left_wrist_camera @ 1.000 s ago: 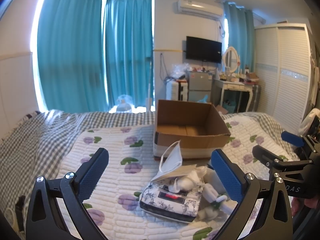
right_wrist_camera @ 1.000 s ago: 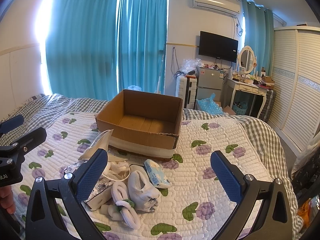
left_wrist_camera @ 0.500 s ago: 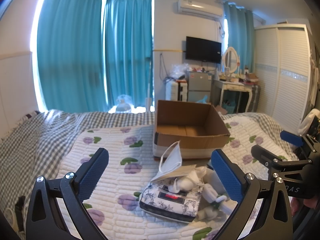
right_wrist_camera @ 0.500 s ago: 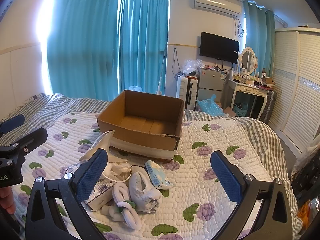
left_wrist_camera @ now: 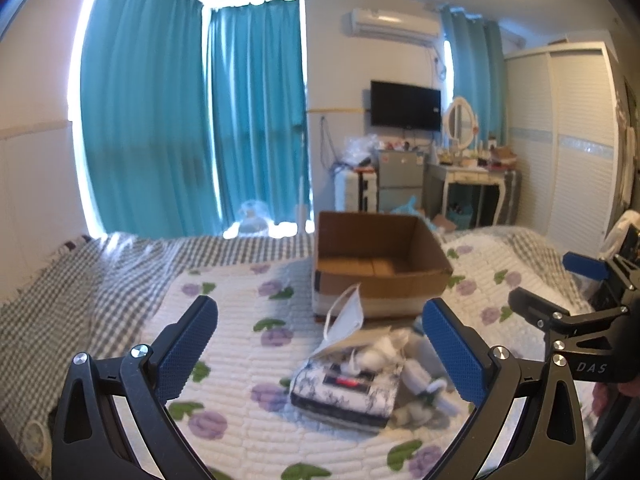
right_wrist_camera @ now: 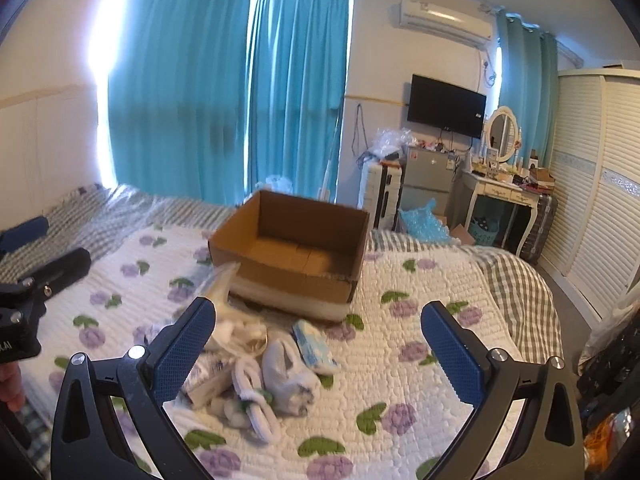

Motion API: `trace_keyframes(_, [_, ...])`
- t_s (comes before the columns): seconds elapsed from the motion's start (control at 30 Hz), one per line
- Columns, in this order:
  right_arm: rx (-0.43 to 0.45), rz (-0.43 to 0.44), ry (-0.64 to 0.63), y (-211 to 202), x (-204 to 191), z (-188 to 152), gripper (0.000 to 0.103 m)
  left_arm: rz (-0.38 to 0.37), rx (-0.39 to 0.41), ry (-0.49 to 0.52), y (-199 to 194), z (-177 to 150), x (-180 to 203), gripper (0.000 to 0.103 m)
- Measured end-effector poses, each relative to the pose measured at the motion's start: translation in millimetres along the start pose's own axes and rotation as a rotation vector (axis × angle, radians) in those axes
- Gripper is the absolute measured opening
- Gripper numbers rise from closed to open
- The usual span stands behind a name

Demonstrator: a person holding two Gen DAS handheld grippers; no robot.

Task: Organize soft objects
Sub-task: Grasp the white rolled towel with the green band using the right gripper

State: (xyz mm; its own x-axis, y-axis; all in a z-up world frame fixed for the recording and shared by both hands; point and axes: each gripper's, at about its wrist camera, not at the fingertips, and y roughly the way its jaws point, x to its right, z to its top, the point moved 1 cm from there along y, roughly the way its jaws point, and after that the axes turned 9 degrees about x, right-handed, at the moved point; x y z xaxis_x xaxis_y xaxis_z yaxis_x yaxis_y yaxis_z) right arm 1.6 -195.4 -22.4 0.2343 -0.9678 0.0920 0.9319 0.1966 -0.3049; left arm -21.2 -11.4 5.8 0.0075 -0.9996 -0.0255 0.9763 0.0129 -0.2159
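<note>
A heap of soft things lies on the quilted bed in front of an open cardboard box (left_wrist_camera: 380, 268) (right_wrist_camera: 296, 256). It holds a floral tissue pack (left_wrist_camera: 348, 390) (right_wrist_camera: 204, 378), a white face mask (left_wrist_camera: 344, 316) (right_wrist_camera: 222, 292), a white sock (right_wrist_camera: 286, 370), a rolled sock pair (right_wrist_camera: 254, 394) and a small blue tissue packet (right_wrist_camera: 314, 344). My left gripper (left_wrist_camera: 320, 348) hangs open above the heap's left side. My right gripper (right_wrist_camera: 318, 348) is open over its right side, holding nothing. Each gripper shows at the edge of the other's view.
The white quilt (right_wrist_camera: 420, 292) with purple flowers covers the bed, over a grey checked blanket (left_wrist_camera: 80, 288). Beyond the bed's foot stand teal curtains (left_wrist_camera: 200, 120), a small fridge (right_wrist_camera: 428, 176), a dressing table (right_wrist_camera: 500, 196) and a white wardrobe (right_wrist_camera: 600, 200).
My right gripper has edged forward toward the heap and box, blurring the view a little. The left gripper has hardly moved. Both stay open.
</note>
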Motion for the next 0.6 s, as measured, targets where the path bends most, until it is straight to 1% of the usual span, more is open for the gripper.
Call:
trace_keyframes(0.07, [-0.050, 0.007, -0.003, 4, 0, -11, 0.103, 0.005, -0.031, -0.004, 2, -9, -2, 0.103])
trace_keyframes(0.17, [-0.143, 0.024, -0.006, 19, -4, -39, 0.103, -0.007, -0.103, -0.031, 9, -32, -5, 0.103])
trace_keyframes(0.2, [-0.178, 0.027, -0.010, 25, -7, -48, 0.100, -0.007, -0.122, -0.033, 10, -39, -5, 0.103])
trace_keyframes(0.23, [-0.206, 0.043, -0.008, 31, -11, -55, 0.092, -0.004, -0.143, -0.032, 12, -47, -4, 0.103])
trace_keyframes(0.27, [-0.232, 0.066, -0.002, 37, -12, -62, 0.087, 0.000, -0.167, -0.028, 15, -55, -4, 0.103])
trace_keyframes(0.3, [-0.265, 0.097, 0.007, 43, -16, -69, 0.080, 0.001, -0.191, -0.023, 20, -64, -2, 0.103])
trace_keyframes(0.33, [-0.291, 0.126, 0.017, 50, -21, -75, 0.074, -0.001, -0.212, -0.019, 24, -71, 0, 0.103])
trace_keyframes(0.37, [-0.307, 0.144, 0.021, 55, -24, -80, 0.072, -0.001, -0.225, -0.015, 27, -75, 1, 0.103])
trace_keyframes(0.4, [-0.325, 0.165, 0.024, 61, -28, -85, 0.067, 0.000, -0.241, -0.008, 31, -80, 3, 0.103])
trace_keyframes(0.43, [-0.340, 0.180, 0.025, 67, -32, -89, 0.061, 0.002, -0.252, 0.000, 35, -84, 4, 0.103])
trace_keyframes(0.47, [-0.357, 0.195, 0.030, 73, -36, -94, 0.058, 0.005, -0.258, 0.004, 38, -86, 5, 0.103])
trace_keyframes(0.5, [-0.375, 0.204, 0.041, 80, -38, -100, 0.051, 0.010, -0.261, 0.005, 40, -89, 4, 0.103])
trace_keyframes(0.53, [-0.390, 0.203, 0.050, 87, -38, -104, 0.048, 0.014, -0.263, 0.002, 41, -90, 3, 0.103])
trace_keyframes(0.6, [-0.415, 0.209, 0.080, 100, -36, -111, 0.048, 0.019, -0.274, -0.014, 44, -94, -1, 0.103])
